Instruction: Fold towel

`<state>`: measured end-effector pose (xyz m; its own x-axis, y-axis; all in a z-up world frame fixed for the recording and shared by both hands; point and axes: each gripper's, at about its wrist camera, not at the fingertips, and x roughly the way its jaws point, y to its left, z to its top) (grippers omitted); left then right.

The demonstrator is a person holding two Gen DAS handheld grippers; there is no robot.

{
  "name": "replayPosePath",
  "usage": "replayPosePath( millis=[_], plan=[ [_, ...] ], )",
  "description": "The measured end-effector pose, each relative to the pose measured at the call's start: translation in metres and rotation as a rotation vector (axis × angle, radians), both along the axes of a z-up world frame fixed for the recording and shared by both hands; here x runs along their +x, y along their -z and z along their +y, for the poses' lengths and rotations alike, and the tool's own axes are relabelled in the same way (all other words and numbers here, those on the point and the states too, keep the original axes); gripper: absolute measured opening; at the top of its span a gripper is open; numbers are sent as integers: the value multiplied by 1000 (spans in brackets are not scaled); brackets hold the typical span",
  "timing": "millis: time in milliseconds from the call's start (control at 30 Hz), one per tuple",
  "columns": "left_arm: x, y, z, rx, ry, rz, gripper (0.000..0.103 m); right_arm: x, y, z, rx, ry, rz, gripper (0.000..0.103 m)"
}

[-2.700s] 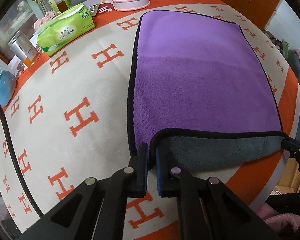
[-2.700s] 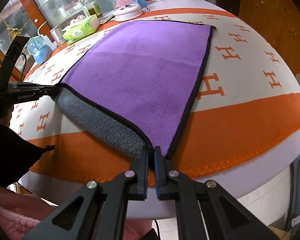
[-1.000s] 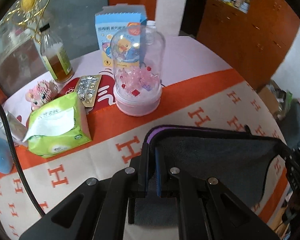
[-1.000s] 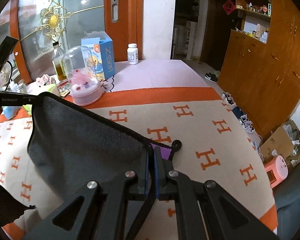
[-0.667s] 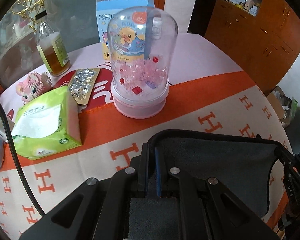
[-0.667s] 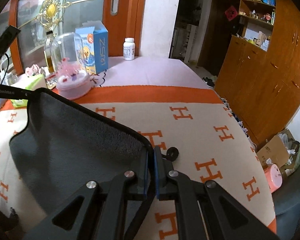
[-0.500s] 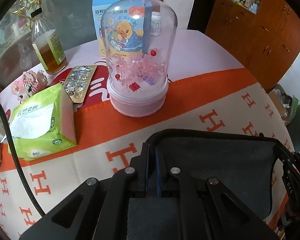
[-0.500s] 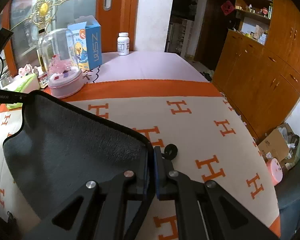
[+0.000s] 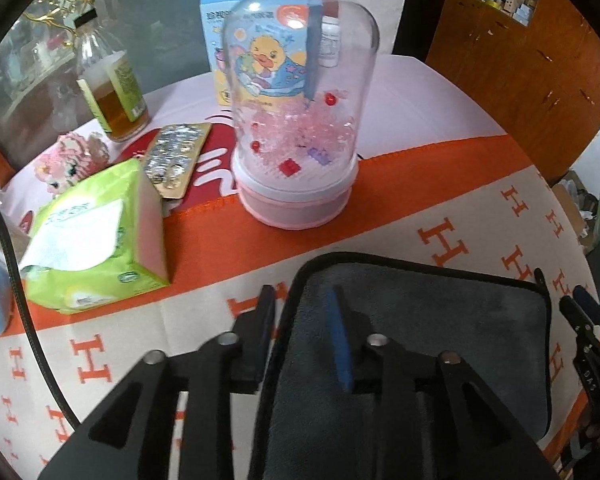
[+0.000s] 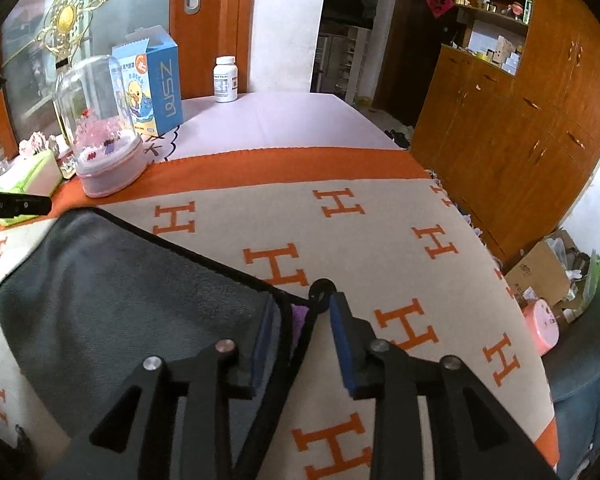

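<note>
On table (image 10: 340, 128), towel (image 10: 112, 308) lies folded once, grey plush side up, black piping at edge, purple peeking at right corner. Left claw (image 9: 300, 330) wide, straddling left corner; right claw (image 10: 300, 338) wide over right corner. First fold looks done; further folds likely left. Cloth soft, limp

soft indoor light – strong fisheye bending, dark corners, slight blur.
</note>
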<state>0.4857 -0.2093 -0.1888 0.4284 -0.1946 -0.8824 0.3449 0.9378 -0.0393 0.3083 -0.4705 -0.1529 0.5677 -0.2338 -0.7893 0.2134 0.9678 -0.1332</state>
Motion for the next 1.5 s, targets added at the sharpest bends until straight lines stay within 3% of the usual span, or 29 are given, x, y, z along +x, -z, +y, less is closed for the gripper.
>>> replayPosePath(
  millis=[167,300,533,633,1067,1167,1500],
  plan=[
    [-9,-15,13,0,-22,-13,36,-4,-10,4,15,9,-7,41],
    [-19,-28,24,4,-34,-21,54,-11,-23,14,27,-3,-21,47],
    [-50,-52,50,-24,-49,-37,68,-26,-44,32,35,-12,-46,61],
    [-66,-60,63,-31,-63,-42,79,-37,-52,41,38,-17,-59,68],
    [-164,-87,131,-37,-112,-109,79,-107,-78,93,86,-9,-96,78],
    [-189,-93,148,-33,-136,-116,79,-127,-86,108,81,2,-112,87],
    [-288,-123,209,-60,-168,-150,79,-197,-110,159,152,-10,-127,88]
  ],
)
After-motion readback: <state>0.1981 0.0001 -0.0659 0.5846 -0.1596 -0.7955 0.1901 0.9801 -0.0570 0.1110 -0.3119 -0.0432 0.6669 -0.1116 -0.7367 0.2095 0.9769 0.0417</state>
